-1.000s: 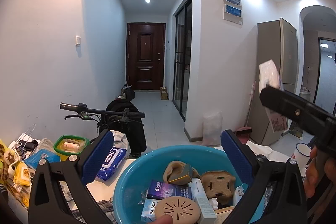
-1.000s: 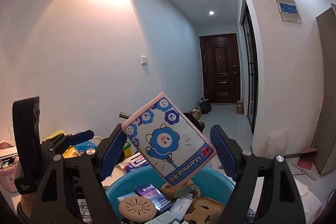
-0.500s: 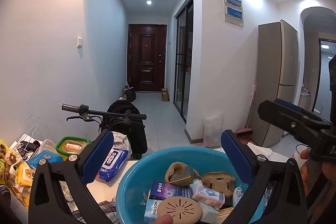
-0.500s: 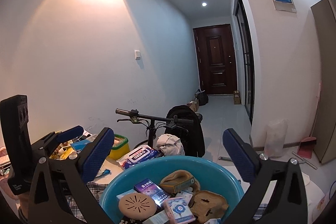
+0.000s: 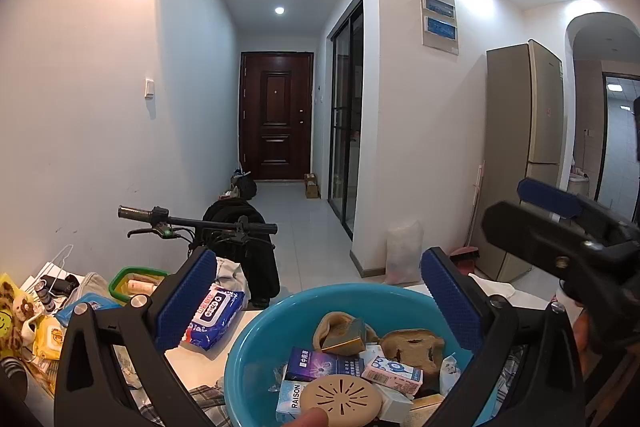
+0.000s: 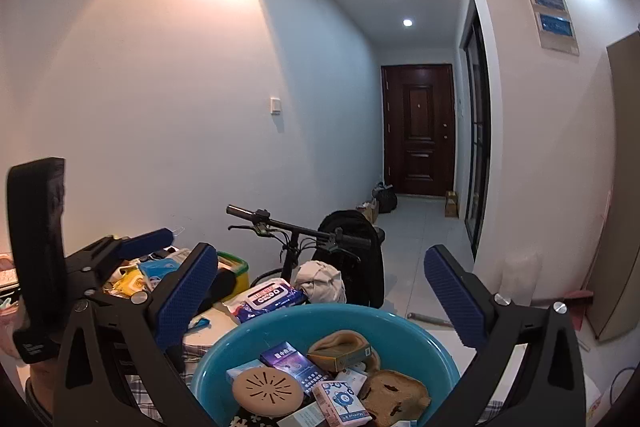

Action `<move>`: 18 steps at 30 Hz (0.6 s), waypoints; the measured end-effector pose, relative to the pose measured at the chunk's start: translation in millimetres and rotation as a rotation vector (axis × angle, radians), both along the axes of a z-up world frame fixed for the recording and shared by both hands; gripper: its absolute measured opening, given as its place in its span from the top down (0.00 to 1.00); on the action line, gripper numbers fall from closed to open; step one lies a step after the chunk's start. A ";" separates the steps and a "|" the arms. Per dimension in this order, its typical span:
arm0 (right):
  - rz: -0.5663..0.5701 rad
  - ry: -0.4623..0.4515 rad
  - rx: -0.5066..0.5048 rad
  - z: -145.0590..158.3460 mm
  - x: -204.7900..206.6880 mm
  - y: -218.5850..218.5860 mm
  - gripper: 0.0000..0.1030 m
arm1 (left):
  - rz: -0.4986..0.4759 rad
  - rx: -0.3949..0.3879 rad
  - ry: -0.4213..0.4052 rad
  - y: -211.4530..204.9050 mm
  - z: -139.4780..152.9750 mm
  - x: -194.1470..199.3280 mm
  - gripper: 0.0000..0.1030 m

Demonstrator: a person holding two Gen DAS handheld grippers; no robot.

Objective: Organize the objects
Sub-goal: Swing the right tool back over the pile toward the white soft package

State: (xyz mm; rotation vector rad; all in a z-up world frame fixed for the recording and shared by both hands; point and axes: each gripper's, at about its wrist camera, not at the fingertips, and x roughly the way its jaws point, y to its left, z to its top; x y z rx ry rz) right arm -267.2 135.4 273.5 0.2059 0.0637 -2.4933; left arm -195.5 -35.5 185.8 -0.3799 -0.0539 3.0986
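A blue plastic basin [image 5: 276, 319] [image 6: 288, 319] sits just below both grippers, filled with several small items. A pink tissue pack with blue cartoon print [image 5: 392, 374] [image 6: 340, 402] lies on top of them, beside a round tan disc [image 5: 340, 397] [image 6: 267, 389] and a purple box [image 5: 324, 363] [image 6: 290, 361]. My left gripper [image 5: 320, 301] is open and empty above the basin. My right gripper [image 6: 322, 295] is open and empty above the basin; it also shows at the right of the left wrist view [image 5: 548, 199].
A blue wet-wipes pack [image 5: 210, 313] [image 6: 270, 297] lies on the table left of the basin. A green-rimmed container [image 5: 134, 281], yellow packets [image 5: 48, 337] and other clutter fill the far left. A bicycle handlebar [image 5: 192, 221] stands behind the table. A fridge [image 5: 520, 155] stands at right.
My right gripper opened and let go of the pink tissue pack, which dropped into the basin. The right gripper then lowered. The left gripper shifted slightly left.
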 end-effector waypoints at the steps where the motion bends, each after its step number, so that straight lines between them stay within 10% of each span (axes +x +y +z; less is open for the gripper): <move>1: 0.001 0.013 0.005 2.8 5.5 -0.4 0.00 | -0.002 0.001 0.005 0.3 1.0 1.2 0.00; 18: 0.096 0.237 -0.009 41.4 122.4 3.1 0.00 | -0.059 0.036 0.036 3.1 13.4 13.4 0.00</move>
